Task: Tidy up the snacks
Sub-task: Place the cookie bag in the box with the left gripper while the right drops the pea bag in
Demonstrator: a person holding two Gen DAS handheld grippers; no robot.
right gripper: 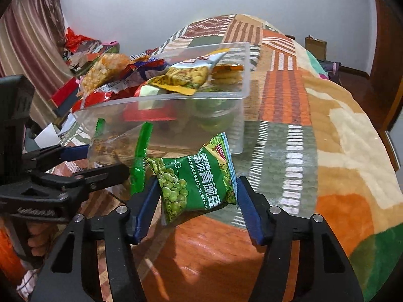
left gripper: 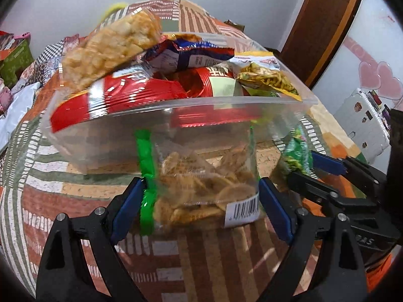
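Observation:
A clear bag of crisps (left gripper: 201,183) with green seams hangs between the blue pads of my left gripper (left gripper: 201,188), which is shut on its two side edges, just in front of the bin. Behind it stands a clear plastic bin (left gripper: 176,105) piled with snacks: a puffed rice bar (left gripper: 113,47), a red packet (left gripper: 126,95), a blue-and-white packet (left gripper: 191,55) and a yellow packet (left gripper: 267,78). My right gripper (right gripper: 197,183) is shut on a green pea packet (right gripper: 199,181), both pads against its sides. The left gripper (right gripper: 105,158) shows at the left of the right wrist view, near the bin (right gripper: 176,98).
Everything sits on a bed with a patchwork blanket (right gripper: 327,138). Boxes and bags are heaped by the wall at the left (right gripper: 80,45). A brown paper bag (right gripper: 315,46) stands past the bed's far edge. A white suitcase (left gripper: 365,123) and a wooden door (left gripper: 325,20) are on the right.

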